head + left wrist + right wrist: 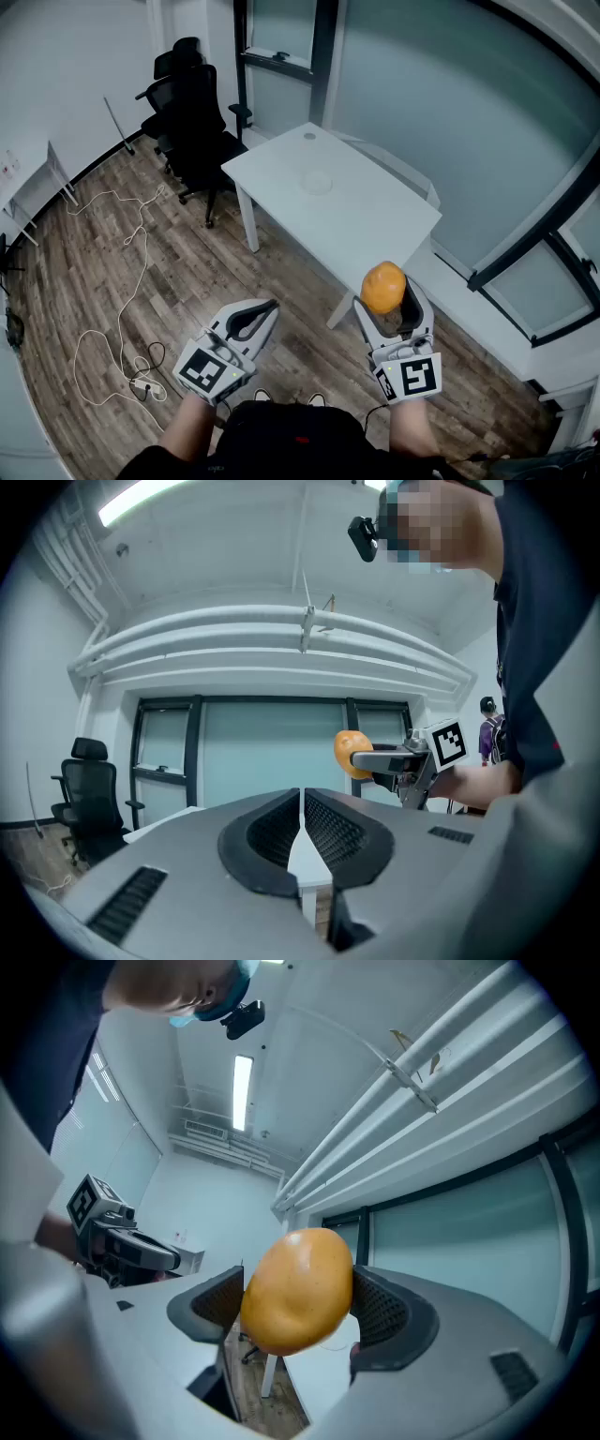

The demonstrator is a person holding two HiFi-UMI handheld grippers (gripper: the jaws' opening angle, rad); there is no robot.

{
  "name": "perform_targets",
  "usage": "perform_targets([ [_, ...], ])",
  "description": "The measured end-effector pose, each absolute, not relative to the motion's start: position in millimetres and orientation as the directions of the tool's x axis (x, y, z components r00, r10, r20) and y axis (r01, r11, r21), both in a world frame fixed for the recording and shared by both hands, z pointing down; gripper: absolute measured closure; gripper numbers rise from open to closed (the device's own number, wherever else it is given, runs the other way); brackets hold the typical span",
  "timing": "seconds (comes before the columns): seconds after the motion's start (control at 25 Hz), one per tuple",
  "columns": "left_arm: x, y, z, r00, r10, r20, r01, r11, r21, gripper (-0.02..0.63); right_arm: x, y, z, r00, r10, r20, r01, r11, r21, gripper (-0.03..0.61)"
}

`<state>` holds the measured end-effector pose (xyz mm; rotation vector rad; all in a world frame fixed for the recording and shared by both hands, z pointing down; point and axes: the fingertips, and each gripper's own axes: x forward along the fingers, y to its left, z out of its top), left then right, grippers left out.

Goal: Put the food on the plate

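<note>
An orange, rounded piece of food (pixel 382 287) is clamped between the pads of my right gripper (pixel 386 298), held in the air near the white table's near corner. In the right gripper view the food (pixel 297 1290) fills the gap between the ribbed pads, which press on both its sides. My left gripper (pixel 251 320) is shut and empty, its pads (pixel 281 827) meeting edge to edge. A white plate (pixel 317 181) lies on the white table (pixel 375 216) farther ahead. From the left gripper view, the food (pixel 351 753) and the right gripper (pixel 361 758) show at the right.
Black office chairs (pixel 192 117) stand left of the table. A white cable (pixel 127 281) snakes over the wooden floor at the left. A second white desk (pixel 28 173) sits at the far left. Glass walls (pixel 441 103) run behind the table.
</note>
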<state>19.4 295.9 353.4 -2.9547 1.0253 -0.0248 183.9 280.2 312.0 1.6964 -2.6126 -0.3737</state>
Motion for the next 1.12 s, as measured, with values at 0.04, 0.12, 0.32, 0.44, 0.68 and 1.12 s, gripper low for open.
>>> perform_targets([
  [0.04,19,295,351,0.781,-0.624,0.013,-0.624,-0.781,-0.010,0.580,183,279,312,-0.415,-0.901,-0.125,-0.900,0.387,0.200,0.206],
  [0.12,18,292,349,0.776,-0.630,0.019,-0.630,-0.776,0.000,0.580,182,276,313,-0.417,-0.901,-0.123,-0.899,0.389,0.200,0.206],
  [0.32,16,286,352,0.771,-0.636,0.020,-0.636,-0.772,0.002,0.578,180,270,316,-0.425,-0.897,-0.121,-0.895,0.396,0.204,0.206],
  [0.44,14,286,351,0.773,-0.634,0.018,-0.634,-0.773,0.001,0.580,177,269,315,-0.427,-0.896,-0.118,-0.893,0.398,0.208,0.206],
  [0.68,3,288,351,0.776,-0.631,0.015,-0.631,-0.776,0.001,0.578,166,269,313,-0.434,-0.893,-0.124,-0.892,0.405,0.201,0.206],
  [1.12,-86,282,360,0.769,-0.639,0.001,-0.639,-0.769,0.018,0.580,89,257,320,-0.411,-0.902,-0.129,-0.903,0.384,0.196,0.206],
])
